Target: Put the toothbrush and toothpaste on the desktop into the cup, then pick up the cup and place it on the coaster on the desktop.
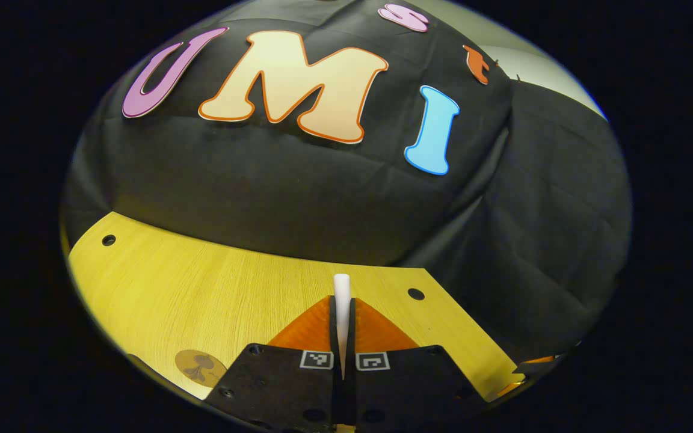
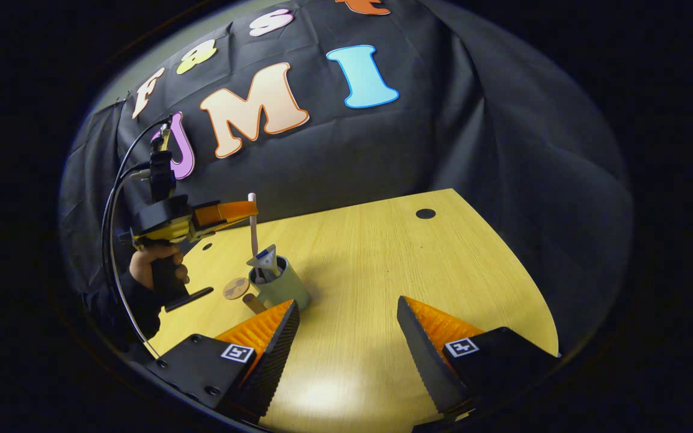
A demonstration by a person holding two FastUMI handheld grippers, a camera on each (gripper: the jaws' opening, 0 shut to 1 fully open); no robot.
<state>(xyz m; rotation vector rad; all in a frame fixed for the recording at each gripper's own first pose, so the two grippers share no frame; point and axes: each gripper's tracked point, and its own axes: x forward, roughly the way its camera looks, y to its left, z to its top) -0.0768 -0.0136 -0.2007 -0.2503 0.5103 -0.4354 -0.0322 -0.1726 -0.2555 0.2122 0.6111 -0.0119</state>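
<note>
While the left gripper (image 1: 343,337) pinches the white toothbrush handle (image 1: 341,300) between closed fingers, the brush stands upright with its lower end inside the grey-green cup (image 2: 277,282), as the right gripper view shows; the toothpaste tube (image 2: 264,258) already leans in the cup too.

The toothbrush looks light, stiff and smooth, so a firm pinch high on the handle suits it, and it should drop cleanly once let go. Judging by its look, the cup is a light, rigid cylinder that could tip with the tall brush inside; gripping it across the wall near mid-height seems safest.

The right gripper (image 2: 346,337) hangs spread wide and empty over the wooden desktop (image 2: 382,258), with the cup at about 10 o'clock from it.

The left gripper view gives the close grip and a round coaster (image 1: 200,365) at 8 o'clock. The right gripper view adds the cup, the tube, the coaster (image 2: 236,287) just beside the cup at its 9 o'clock, and the hand (image 2: 157,264) carrying the left gripper (image 2: 244,211).
</note>
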